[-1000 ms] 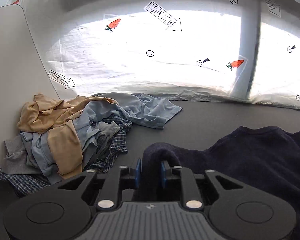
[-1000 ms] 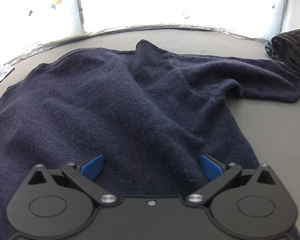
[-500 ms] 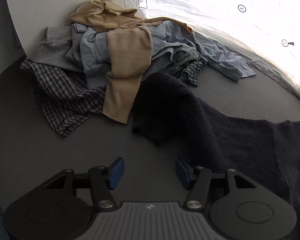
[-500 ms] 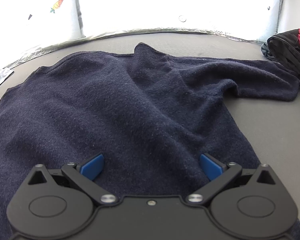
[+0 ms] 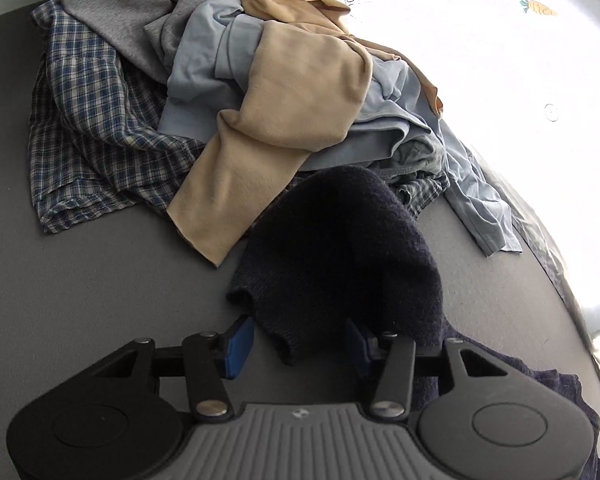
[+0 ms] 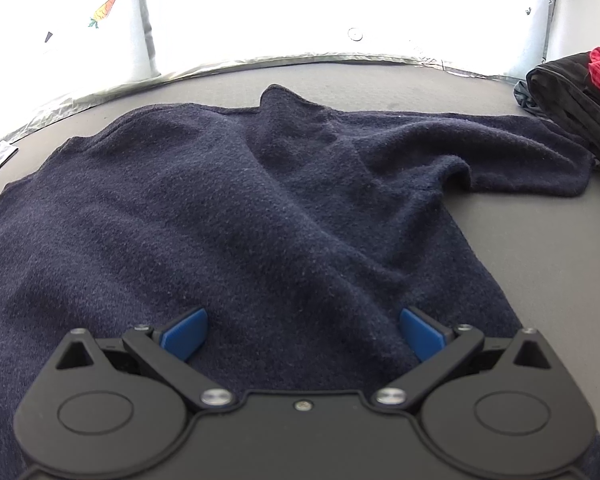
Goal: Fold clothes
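The navy sweater lies spread over the grey worktop, fuzzy and rumpled, one sleeve stretched toward a black and red bundle cut off at the frame's edge. Its other sleeve humps up beside a heap of tan, blue, grey and checked clothes. The left claw is closing around that cuff, pads not yet pressing. The right claw stands wide apart over the sweater's body. The backdrop is washed out by glare.

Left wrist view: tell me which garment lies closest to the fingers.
The dark navy sweater's sleeve: its cuff end sits between the closing left gripper fingers. The tan garment, light blue shirt and plaid shirt are piled farther away.
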